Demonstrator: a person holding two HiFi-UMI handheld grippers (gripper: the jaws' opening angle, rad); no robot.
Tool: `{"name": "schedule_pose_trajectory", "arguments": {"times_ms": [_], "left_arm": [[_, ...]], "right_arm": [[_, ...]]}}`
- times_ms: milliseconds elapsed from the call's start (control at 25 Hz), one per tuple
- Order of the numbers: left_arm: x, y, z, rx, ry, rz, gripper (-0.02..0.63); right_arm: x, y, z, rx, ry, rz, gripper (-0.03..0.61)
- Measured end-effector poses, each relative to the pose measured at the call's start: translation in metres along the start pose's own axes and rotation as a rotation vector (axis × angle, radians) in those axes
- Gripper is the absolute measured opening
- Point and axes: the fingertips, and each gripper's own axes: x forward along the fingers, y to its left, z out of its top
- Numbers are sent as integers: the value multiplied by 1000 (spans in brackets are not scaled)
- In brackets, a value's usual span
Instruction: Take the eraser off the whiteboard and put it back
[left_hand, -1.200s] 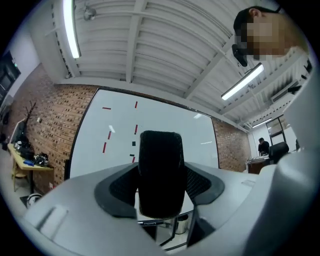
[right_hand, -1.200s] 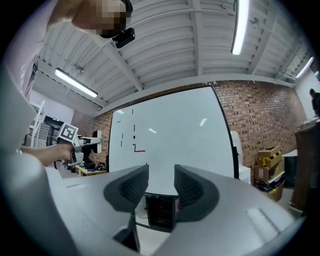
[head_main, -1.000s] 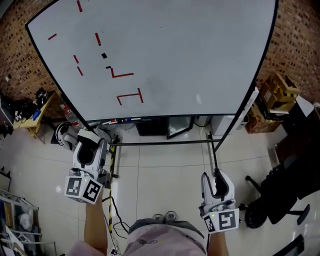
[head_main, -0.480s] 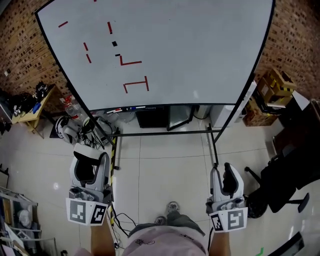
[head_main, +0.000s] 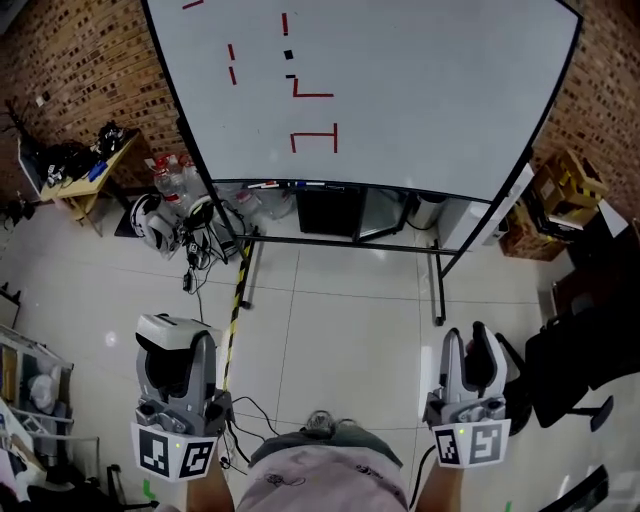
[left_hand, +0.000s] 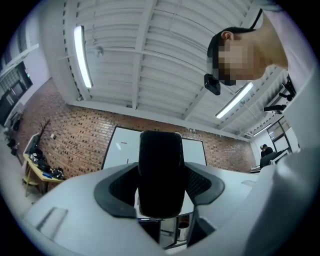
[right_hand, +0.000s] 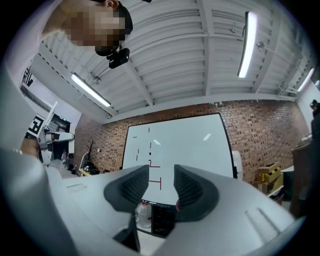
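Note:
The black eraser (left_hand: 160, 172) stands upright between the jaws of my left gripper (head_main: 172, 338), which is shut on it. In the head view the eraser (head_main: 170, 362) shows as a dark block with a pale top edge, low on the left over the tiled floor. The whiteboard (head_main: 420, 90) with short red strokes stands well ahead, apart from both grippers. Low on the right, my right gripper (head_main: 470, 342) stands open. In the right gripper view nothing lies in the narrow gap of that gripper (right_hand: 161, 182), and the whiteboard (right_hand: 190, 142) shows through it.
The board's black stand (head_main: 438, 285) and marker ledge (head_main: 285, 185) are ahead. At the left are a cluttered wooden table (head_main: 75, 170), water bottles (head_main: 165, 178), a helmet (head_main: 150, 222) and cables. Striped tape (head_main: 238, 295) runs along the floor. Cardboard boxes (head_main: 562, 190) and a black chair (head_main: 580, 365) stand at the right.
Both grippers have drawn back from the whiteboard, which now stands farther off with more floor between. The eraser has stayed in the left gripper throughout.

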Motion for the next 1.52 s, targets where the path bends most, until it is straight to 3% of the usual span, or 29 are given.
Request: {"name": "schedule_pose_trajectory", "arguments": {"times_ms": [320,640,840,1160,1520], "left_arm": [[-70,-51,42,-43,-39,38,272],[-121,-101,47,-89,-10,1,272],[-142,-108,61,-97,-27,-57,272],[-201,-99,70,-156,-17,-122,272],[-243,-83,89,-107,8,-45,272]], "right_arm": [[-55,5,29,74,-54,71,147],[-127,0,43,84,-49,59,146],[-164,20,67,85,-92,35,146],[-217,71,74,35,-69,2,146],[-226,114,104,-12,-91,78,147]]}}
